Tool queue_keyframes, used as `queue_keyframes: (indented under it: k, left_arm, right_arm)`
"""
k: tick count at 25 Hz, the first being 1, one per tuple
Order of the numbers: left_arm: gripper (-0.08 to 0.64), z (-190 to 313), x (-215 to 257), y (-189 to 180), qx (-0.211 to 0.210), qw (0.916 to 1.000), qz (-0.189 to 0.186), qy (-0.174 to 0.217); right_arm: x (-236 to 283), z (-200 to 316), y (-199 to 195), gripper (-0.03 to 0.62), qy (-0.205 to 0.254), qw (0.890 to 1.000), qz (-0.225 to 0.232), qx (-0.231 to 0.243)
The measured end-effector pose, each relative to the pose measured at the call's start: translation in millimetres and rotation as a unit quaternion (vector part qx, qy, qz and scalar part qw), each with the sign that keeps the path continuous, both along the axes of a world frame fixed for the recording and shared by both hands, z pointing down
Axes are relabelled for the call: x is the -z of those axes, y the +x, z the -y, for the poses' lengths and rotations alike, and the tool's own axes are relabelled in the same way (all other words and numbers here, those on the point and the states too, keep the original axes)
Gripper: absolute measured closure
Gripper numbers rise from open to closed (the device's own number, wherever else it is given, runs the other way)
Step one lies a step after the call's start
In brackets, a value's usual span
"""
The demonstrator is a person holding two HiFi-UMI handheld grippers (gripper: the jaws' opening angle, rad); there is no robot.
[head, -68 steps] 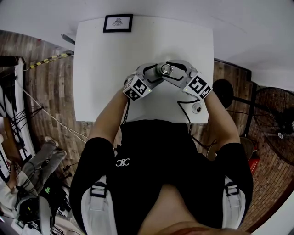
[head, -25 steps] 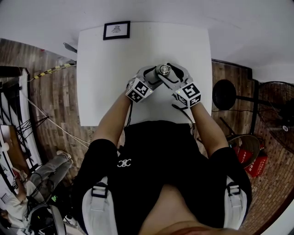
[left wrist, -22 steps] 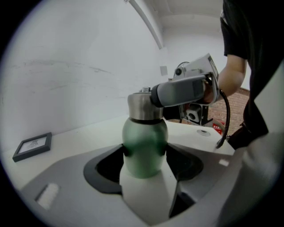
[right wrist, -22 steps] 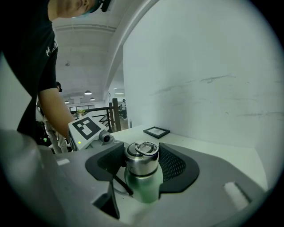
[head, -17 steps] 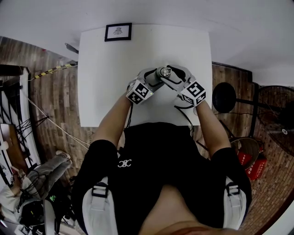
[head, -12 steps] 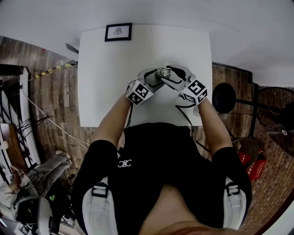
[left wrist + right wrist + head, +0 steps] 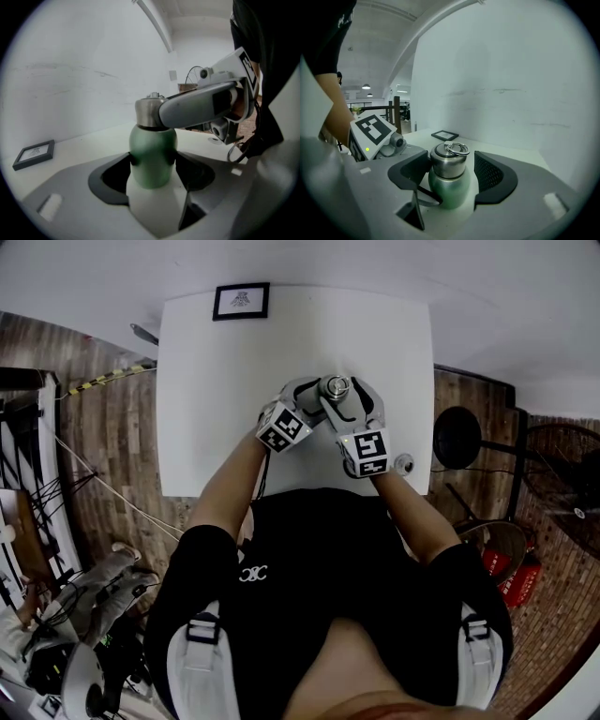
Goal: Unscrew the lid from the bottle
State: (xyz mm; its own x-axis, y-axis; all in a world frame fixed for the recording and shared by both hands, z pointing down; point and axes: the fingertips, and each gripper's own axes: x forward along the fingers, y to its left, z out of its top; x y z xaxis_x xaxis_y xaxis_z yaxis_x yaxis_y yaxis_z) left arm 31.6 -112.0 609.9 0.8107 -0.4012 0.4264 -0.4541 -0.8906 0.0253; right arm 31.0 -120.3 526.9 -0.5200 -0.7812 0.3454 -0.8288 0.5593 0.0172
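A green bottle with a steel lid and a ring on top stands upright on the white table. My left gripper comes in from the left. In the left gripper view its pads press on both sides of the green body, so it is shut on the bottle. My right gripper reaches in from the near side at lid height. Its jaws are opening: the lid sits between them, with a gap showing at the right pad.
A small framed picture lies at the table's far left corner. A small round object sits near the table's right front edge. Beyond the right edge stand a dark stool and a fan on the wooden floor.
My right gripper has swung round the bottle from the right side to the near side, towards the person's body. The left gripper and the bottle have stayed put.
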Motion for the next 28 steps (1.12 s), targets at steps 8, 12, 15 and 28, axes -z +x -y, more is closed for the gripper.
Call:
queue_keyframes:
  k: [8, 12, 15, 28]
  left_arm:
    - [0.206, -1.2, 0.1, 0.4, 0.002, 1.0, 0.001, -0.002]
    - [0.206, -1.8, 1.3, 0.3, 0.001, 1.0, 0.001, 0.001]
    - [0.206, -3.7, 1.4, -0.2, 0.001, 1.0, 0.0, 0.002]
    - [0.206, -10.2, 5.7, -2.8, 0.0, 1.0, -0.002, 0.004]
  right_arm:
    - [4.7, 8.3, -2.8, 0.31, 0.017, 0.996, 0.005, -0.084]
    - [7.0, 7.3, -2.9, 0.311, 0.01, 0.999, 0.022, -0.04]
    - [6.5, 4.6, -4.9, 0.311, 0.005, 0.999, 0.036, 0.011]
    - [11.7, -8.7, -17.2, 0.314, -0.021, 0.955, 0.028, 0.295]
